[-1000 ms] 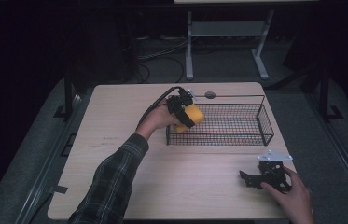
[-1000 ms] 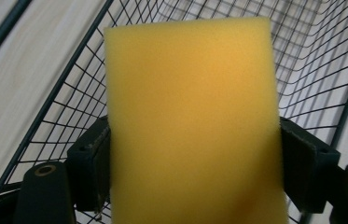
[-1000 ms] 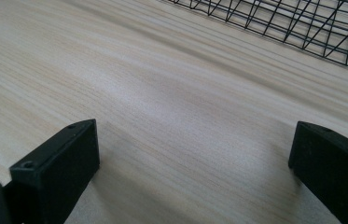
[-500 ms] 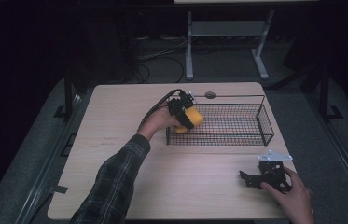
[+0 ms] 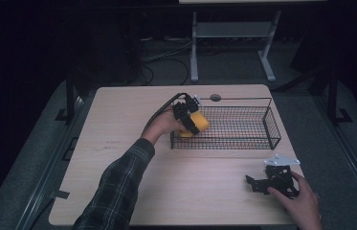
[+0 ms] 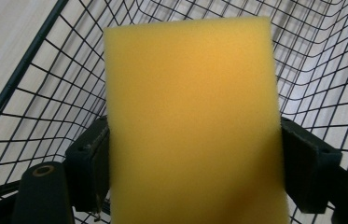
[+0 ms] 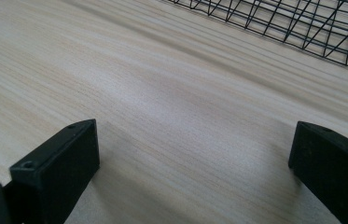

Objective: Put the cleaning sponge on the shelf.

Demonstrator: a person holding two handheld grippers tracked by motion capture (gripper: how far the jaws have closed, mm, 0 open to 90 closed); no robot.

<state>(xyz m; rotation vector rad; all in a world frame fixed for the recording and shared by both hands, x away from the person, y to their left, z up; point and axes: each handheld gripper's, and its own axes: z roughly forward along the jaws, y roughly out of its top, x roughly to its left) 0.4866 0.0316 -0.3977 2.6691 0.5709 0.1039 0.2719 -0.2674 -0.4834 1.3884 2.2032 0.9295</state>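
Observation:
My left gripper (image 5: 189,118) is shut on a yellow sponge (image 5: 196,122) and holds it over the left end of the black wire basket (image 5: 262,129). In the left gripper view the yellow sponge (image 6: 191,126) stands between the two black jaws, with the basket's mesh (image 6: 330,60) behind and below it. My right gripper (image 5: 254,183) rests low on the wooden table (image 5: 118,143) near its front right corner, open with nothing between its jaws. The right gripper view has bare wood between the wide-apart jaws and the basket's lower edge (image 7: 302,32) at the top.
A small round grey object (image 5: 215,97) lies on the table just behind the basket. A cable (image 5: 164,109) loops from the left gripper over the hand. A white stand (image 5: 228,28) is on the floor beyond the table.
The left gripper with the sponge has shifted slightly toward the basket's left end. The right gripper has stayed where it was.

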